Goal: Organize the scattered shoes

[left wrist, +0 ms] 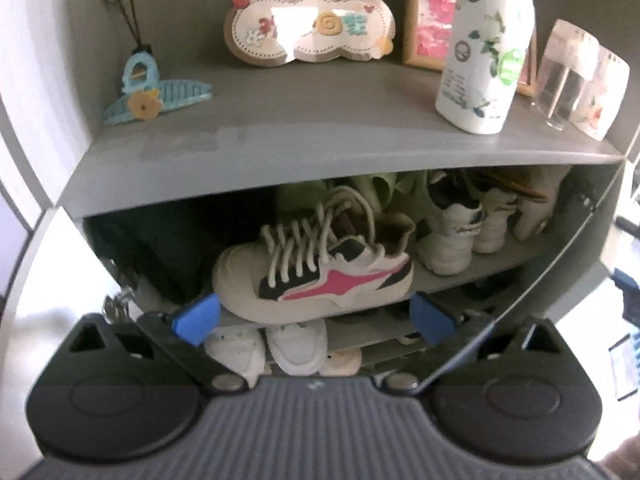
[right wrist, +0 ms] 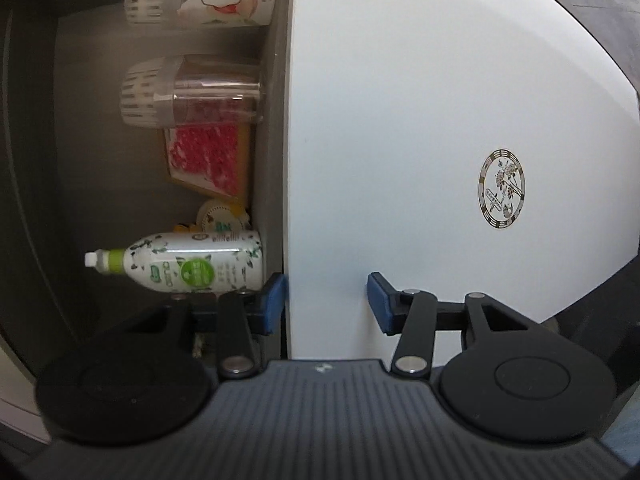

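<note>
In the left wrist view, a sneaker (left wrist: 316,276) is clamped lengthwise by the left claw (left wrist: 316,314) at the shoe shelf (left wrist: 452,280), likely for placing beside the pairs there. In the right wrist view, the right claw (right wrist: 326,304) straddles the cabinet door (right wrist: 420,120) edge (apparently holding it back), its pads spread.

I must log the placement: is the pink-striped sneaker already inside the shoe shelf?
Cannot tell. The sneaker sits between the left gripper's fingers at the shelf opening; whether it rests on the board is hidden.
</note>
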The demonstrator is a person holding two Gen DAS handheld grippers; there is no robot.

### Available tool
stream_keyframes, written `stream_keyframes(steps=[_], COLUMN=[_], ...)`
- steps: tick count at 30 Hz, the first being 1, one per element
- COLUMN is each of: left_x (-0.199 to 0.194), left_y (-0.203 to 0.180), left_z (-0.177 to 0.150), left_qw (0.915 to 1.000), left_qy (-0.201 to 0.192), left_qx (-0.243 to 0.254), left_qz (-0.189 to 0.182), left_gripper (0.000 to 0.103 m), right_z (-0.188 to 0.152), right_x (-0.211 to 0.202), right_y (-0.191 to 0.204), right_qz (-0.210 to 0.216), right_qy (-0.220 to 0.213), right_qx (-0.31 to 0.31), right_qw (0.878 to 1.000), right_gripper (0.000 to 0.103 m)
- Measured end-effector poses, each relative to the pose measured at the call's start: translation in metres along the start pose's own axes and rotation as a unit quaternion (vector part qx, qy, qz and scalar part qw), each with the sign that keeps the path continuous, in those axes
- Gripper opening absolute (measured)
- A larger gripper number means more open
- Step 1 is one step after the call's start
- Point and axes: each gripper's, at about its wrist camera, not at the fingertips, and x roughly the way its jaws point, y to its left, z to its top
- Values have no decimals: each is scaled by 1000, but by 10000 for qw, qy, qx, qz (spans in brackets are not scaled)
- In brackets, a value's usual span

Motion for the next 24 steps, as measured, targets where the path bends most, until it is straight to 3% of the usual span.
stream_keyframes(steps=[7,14,19,24], left_x=[4,-5,-12,-19], left_y=[5,-42,-77,-111], left_z=[-2,-24,-40,-55], left_qw=[9993,9948,9891,9812], left_qy=[119,252,347,441], left_qx=[-324,-799,-1140,-1478], left_qz=[157,577,869,1159], left_gripper=[103,103,103,103], right_z=[12,30,52,80], right_x=[33,61,89,97], right_y=[10,14,20,14], right_qz=[25,173,300,484], right_qy=[28,146,467,1214], right_qx=[-69,-8,38,28], right_qw=[10000,9997,9984,9914], right_gripper=[52,51,53,52])
